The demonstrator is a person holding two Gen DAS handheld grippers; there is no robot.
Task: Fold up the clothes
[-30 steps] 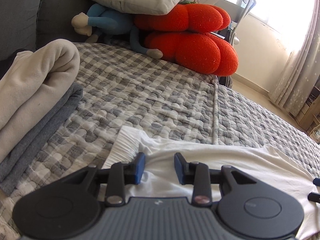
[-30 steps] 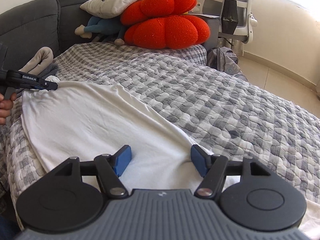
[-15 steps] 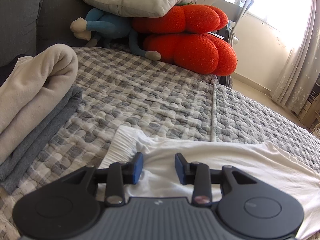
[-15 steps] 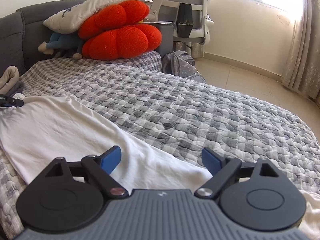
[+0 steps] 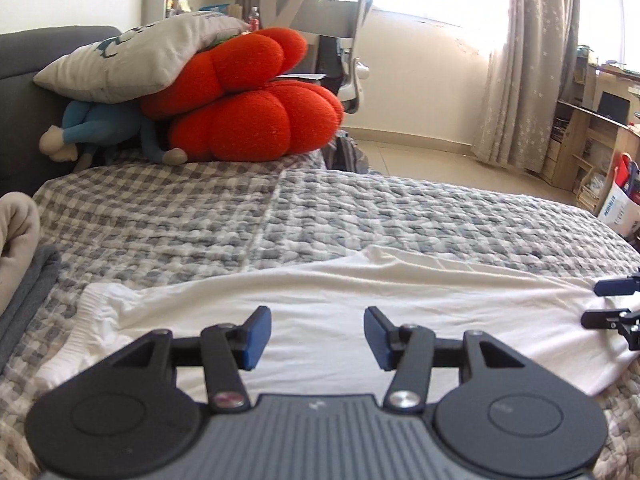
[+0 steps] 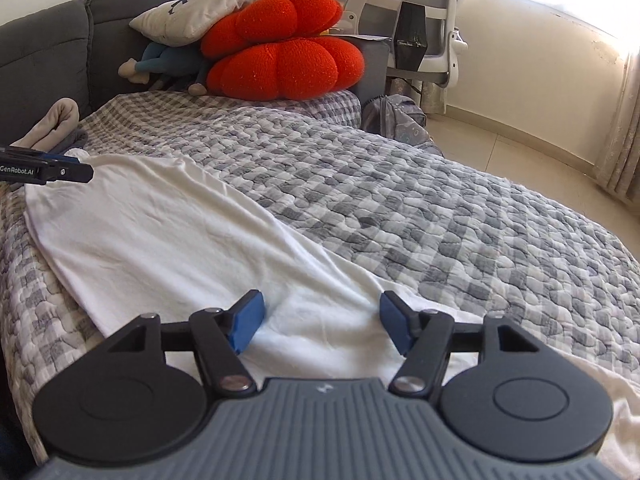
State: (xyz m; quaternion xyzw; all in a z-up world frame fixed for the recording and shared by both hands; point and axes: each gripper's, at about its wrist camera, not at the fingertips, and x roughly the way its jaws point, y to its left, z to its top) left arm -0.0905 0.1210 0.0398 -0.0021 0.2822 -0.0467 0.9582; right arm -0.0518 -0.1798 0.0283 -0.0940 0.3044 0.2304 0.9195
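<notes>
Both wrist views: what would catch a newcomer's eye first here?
The red cushions, stacked at the head of the checked bed under a grey pillow. Next, the white shirt spread flat along the near edge, with the left gripper and right gripper over opposite ends, neither gripping it.

Each view is taken from low over the bed (image 5: 400, 216), close above the white garment (image 5: 320, 312), looking forward and slightly down. The left view is set near the garment's left end, the right view at its right end. The red cushion (image 6: 280, 60), pillow (image 5: 132, 56) and chair (image 6: 420, 20) are shared far off.
</notes>
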